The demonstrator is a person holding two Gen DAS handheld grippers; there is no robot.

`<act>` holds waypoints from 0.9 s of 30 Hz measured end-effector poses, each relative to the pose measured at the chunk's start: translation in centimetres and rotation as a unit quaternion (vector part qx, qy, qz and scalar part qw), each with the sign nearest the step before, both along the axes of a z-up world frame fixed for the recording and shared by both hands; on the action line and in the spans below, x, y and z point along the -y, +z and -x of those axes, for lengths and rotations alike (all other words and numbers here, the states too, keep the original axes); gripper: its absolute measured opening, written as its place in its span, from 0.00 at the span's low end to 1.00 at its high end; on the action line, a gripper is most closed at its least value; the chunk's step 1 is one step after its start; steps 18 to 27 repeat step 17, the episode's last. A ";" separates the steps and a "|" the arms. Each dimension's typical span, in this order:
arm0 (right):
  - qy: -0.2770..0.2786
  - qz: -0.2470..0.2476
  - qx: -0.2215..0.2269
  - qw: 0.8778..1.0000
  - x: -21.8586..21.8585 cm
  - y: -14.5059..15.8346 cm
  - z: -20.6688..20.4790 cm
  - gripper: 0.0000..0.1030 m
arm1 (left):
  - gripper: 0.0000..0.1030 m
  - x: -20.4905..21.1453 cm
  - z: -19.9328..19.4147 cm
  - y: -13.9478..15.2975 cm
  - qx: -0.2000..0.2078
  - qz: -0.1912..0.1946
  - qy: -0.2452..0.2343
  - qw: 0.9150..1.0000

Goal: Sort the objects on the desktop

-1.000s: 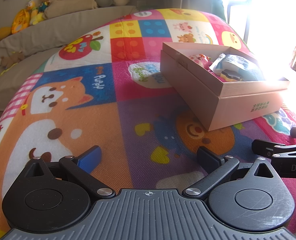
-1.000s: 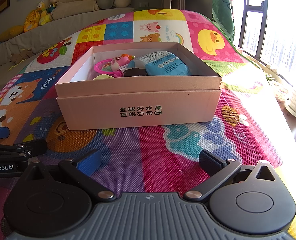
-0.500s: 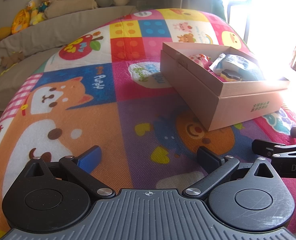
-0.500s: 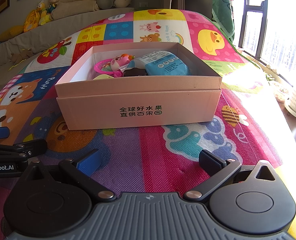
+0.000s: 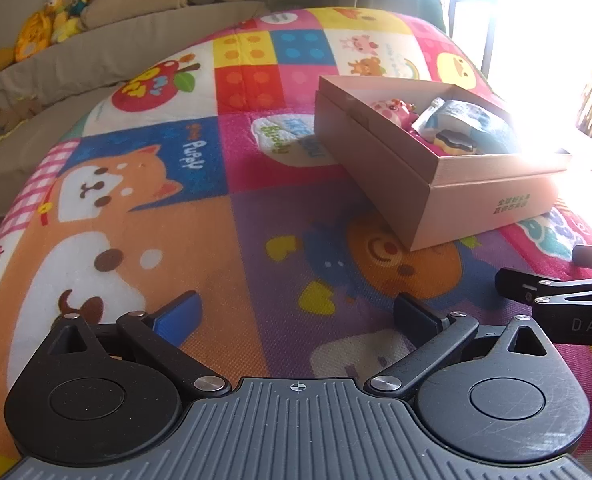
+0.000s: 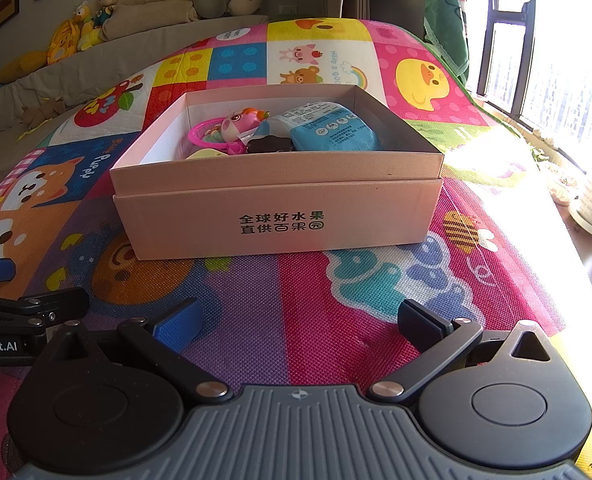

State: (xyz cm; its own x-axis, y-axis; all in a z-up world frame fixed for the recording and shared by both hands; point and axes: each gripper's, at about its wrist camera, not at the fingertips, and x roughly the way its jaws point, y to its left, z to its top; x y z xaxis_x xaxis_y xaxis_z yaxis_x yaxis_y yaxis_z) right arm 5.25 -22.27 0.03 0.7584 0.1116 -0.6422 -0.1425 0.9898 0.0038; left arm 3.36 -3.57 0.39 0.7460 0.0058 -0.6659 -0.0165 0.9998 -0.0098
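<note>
Saw both tongs spread wide and pinching nothing: left tongs low over the play mat, right tongs just beside them, facing the pink cardboard box squarely. Found the box resting on the mat, well apart from both sets of tongs, with lid off and open top. Held inside: a pink pig toy against a pink plastic ring, a blue-and-white soft pack, a dark scalloped piece at the near wall. Judged all of these light; the toy hard and smooth, likely to slip, best taken across the ring or the narrow body; the pack soft and yielding, best pinched at a sealed edge. Spotted no loose item left on the mat, so sorting judged near done
</note>
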 end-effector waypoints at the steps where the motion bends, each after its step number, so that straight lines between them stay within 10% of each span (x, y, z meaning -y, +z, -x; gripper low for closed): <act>1: 0.000 0.000 0.000 1.000 0.0 0.0 0.0 1.00 | 1.00 0.0 0.0 0.0 0.001 0.000 0.000 1.000; 27: 0.000 0.000 0.000 1.000 0.0 0.0 0.0 1.00 | 1.00 0.1 0.2 -0.1 0.006 0.000 -0.001 1.000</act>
